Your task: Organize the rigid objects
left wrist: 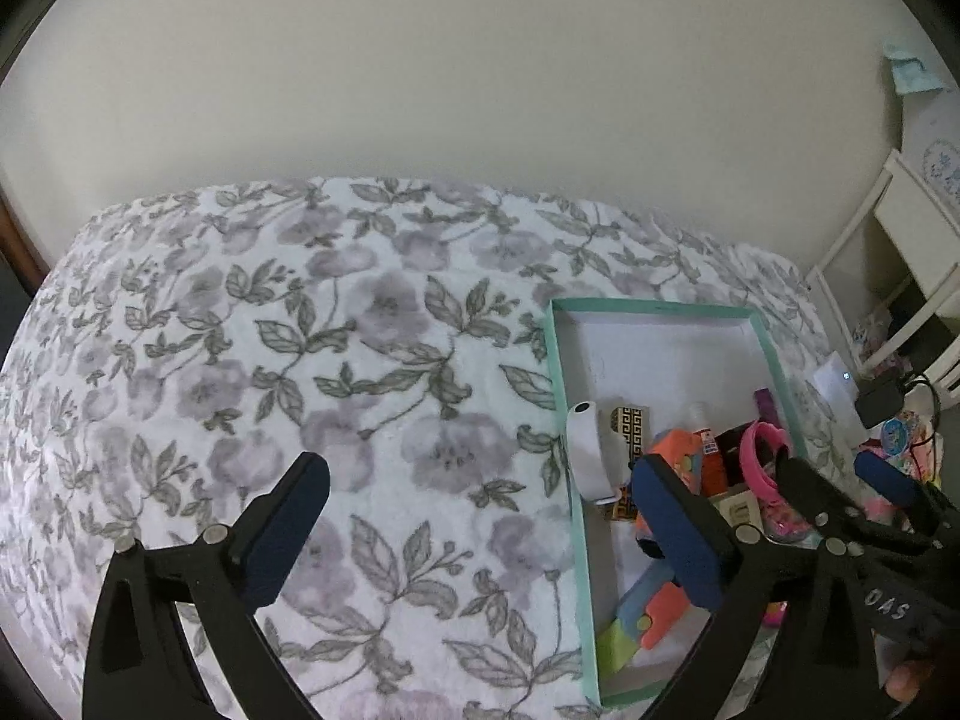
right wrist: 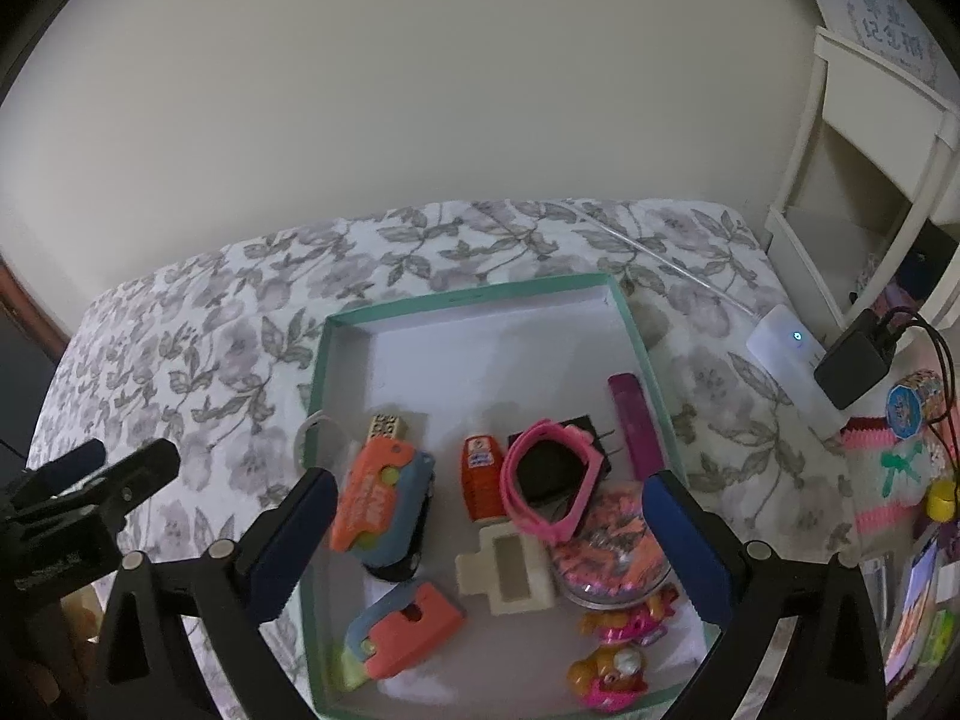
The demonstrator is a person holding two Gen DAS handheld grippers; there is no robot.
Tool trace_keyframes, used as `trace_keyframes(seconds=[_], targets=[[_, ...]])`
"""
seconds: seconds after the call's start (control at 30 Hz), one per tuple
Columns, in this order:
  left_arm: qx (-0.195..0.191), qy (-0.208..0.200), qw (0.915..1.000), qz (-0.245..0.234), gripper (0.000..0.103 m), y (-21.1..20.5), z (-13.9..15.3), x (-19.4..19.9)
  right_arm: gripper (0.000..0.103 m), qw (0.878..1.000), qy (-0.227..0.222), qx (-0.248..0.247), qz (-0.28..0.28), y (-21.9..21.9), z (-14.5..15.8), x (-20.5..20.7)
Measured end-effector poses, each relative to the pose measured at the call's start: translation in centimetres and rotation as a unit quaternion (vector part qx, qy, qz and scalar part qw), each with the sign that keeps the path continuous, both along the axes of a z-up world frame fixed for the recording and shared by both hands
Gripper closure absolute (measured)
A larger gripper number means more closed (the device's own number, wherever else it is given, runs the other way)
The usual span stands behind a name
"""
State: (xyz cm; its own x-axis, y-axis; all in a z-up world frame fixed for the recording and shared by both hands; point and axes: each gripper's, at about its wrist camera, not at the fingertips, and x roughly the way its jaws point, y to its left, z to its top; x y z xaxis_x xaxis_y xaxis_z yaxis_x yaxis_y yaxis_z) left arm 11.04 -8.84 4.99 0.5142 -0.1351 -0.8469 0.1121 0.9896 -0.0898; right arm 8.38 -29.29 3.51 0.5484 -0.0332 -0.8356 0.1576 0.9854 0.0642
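A shallow teal-rimmed box (right wrist: pixel 462 297) lies on the floral bedspread and holds several small toys: two orange-and-blue toy gadgets (right wrist: pixel 378 492), a red bottle (right wrist: pixel 480 474), a pink ring-shaped band (right wrist: pixel 549 480), a purple stick (right wrist: pixel 636 426), a cream block (right wrist: pixel 510 570), a glitter globe (right wrist: pixel 612 546) and two small dolls (right wrist: pixel 612 660). My right gripper (right wrist: pixel 486 546) is open and empty above the box's near half. My left gripper (left wrist: pixel 480 534) is open and empty over the bedspread, left of the box (left wrist: pixel 654 307). The right gripper (left wrist: pixel 840 486) shows in the left wrist view.
A white roll (left wrist: pixel 588 450) leans on the box's left wall. A white power strip (right wrist: pixel 786 354) with a black charger (right wrist: pixel 852 360) lies right of the box. White shelving (right wrist: pixel 864 192) stands at the right. Small trinkets (right wrist: pixel 912 408) crowd the right edge.
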Motion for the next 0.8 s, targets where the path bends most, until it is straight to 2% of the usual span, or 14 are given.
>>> trace_keyframes(seconds=[0.1,0.23,0.37,0.47,0.57,0.8], targets=[[-0.01,-0.005,0.9999,-0.007,0.002,0.4,0.7,-0.9,0.0,1.0,0.004,-0.007,0.002,0.9,0.4,-0.7],[-0.004,-0.009,0.9999,-0.001,0.002,1.3,1.3,-2.6,0.0,1.0,0.011,-0.006,0.007,1.8,0.9,-2.0],[-0.027,-0.01,0.9996,0.006,0.002,2.3,1.4,-4.4,0.0,1.0,0.011,-0.019,-0.007,2.3,1.4,-3.9],[-0.031,-0.003,0.9993,0.02,0.002,3.0,1.2,-5.5,0.0,1.0,0.009,-0.006,-0.016,2.4,1.4,-5.5],[-0.04,-0.006,0.9991,0.015,0.002,3.4,1.4,-6.9,0.0,1.0,0.012,-0.015,-0.013,3.2,1.1,-6.9],[-0.038,-0.001,0.9992,0.011,0.002,4.3,1.4,-9.5,0.0,1.0,0.012,-0.012,-0.014,4.1,0.9,-9.5]])
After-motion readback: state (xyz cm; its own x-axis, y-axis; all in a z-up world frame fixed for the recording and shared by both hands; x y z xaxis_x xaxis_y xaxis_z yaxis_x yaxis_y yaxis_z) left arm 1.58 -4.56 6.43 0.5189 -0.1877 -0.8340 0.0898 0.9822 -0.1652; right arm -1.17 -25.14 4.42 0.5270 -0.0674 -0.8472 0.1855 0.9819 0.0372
